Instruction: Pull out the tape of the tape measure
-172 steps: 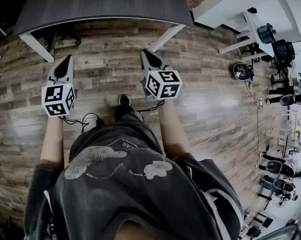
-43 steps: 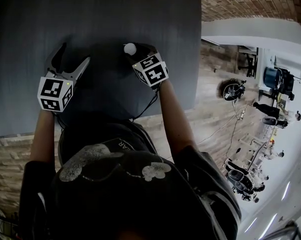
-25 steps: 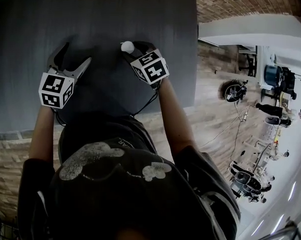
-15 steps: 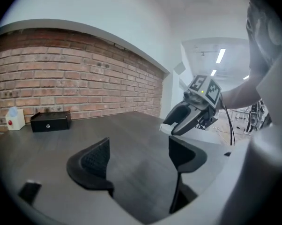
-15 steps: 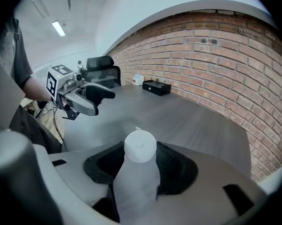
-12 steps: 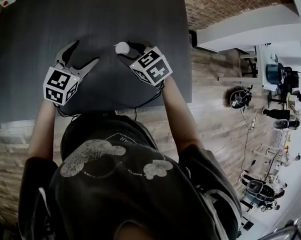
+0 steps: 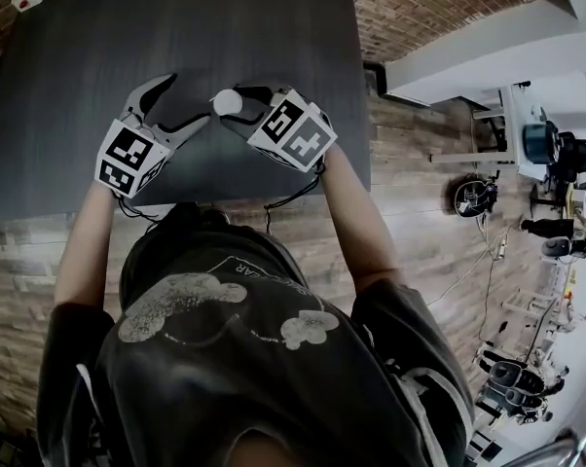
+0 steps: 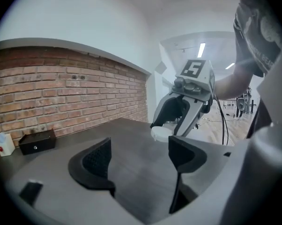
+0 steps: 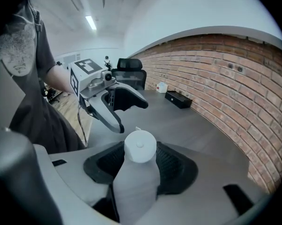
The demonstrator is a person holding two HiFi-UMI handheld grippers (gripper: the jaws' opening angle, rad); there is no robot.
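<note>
1. Above the table [image 7: 98,47], the right claw [image 7: 242,97] is clamped on the tape measure [image 9: 137,177]. Its ribbed pads [image 9: 171,165] press the white case from both sides, and the round top pokes out past the tips.
2. The left claw [image 8: 141,159] stands wide apart with nothing between its jaws. It hangs just beside the case, tips aimed toward it, not touching.
3. I judge the case to be light, hard plastic. That makes it stiff and not fragile, but it is smooth and rounded, so it could twist or slip in the pads once I pull against it. The grip sits across the body, which looks sound to me.
4. The tape itself should be thin and springy, bending easily and wanting to snap back inside. I would draw it straight out, without kinking it.
5. The place to take hold is the tape's end tab. A small white tip [image 9: 137,128] shows just behind the round top in the right gripper view. It may be that tab, but it is too small for me to be sure.
6. If it is, I need the left claw to pinch that tip flat and fully, since a shallow nip on so small a piece would likely slide off.
</note>
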